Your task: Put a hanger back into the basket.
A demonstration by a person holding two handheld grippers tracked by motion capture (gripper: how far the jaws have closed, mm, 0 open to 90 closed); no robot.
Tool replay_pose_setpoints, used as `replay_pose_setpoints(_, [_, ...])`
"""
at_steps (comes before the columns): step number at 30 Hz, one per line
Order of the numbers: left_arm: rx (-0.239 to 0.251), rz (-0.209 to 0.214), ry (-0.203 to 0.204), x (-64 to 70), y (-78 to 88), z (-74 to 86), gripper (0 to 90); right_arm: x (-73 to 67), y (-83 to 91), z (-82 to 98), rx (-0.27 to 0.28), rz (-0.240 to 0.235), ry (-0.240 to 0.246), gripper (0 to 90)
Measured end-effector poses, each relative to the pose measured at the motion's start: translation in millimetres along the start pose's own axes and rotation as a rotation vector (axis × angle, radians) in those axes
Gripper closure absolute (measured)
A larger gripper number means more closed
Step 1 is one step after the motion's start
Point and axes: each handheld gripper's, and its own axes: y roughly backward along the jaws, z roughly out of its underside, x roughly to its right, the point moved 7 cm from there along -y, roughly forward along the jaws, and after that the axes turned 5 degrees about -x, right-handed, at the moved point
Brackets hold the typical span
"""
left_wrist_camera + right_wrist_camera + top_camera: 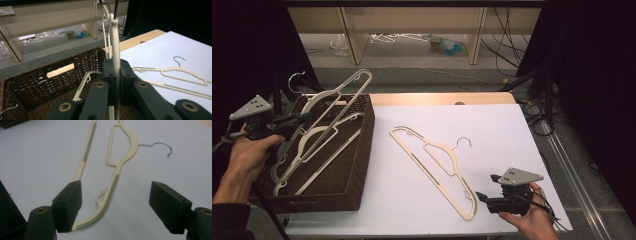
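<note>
L gripper (pixel 297 120) clamped on cream hanger (pixel 339 95), held tilted over wicker basket (pixel 362 150) at table's left edge. R gripper (pixel 115 202) w/ jaws wide apart, nothing between pads; second hanger (pixel 434 167) flat on white sheet (pixel 502 135), its end just ahead of R jaws.

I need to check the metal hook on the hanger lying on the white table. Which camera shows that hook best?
The right gripper view: the metal hook is large, sharp and unobstructed on the hanger. The high view shows it whole but small. The left gripper view shows it small, at a slant.
</note>
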Motion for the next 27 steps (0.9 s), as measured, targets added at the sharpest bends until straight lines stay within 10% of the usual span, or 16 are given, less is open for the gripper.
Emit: replay_pose_setpoints(27, [-0.073, 0.086, -0.105, -30.7, -0.5, 55.3, 85.4, -0.6, -0.7, 0.9, -0.008, -0.005, -0.004, 27.7])
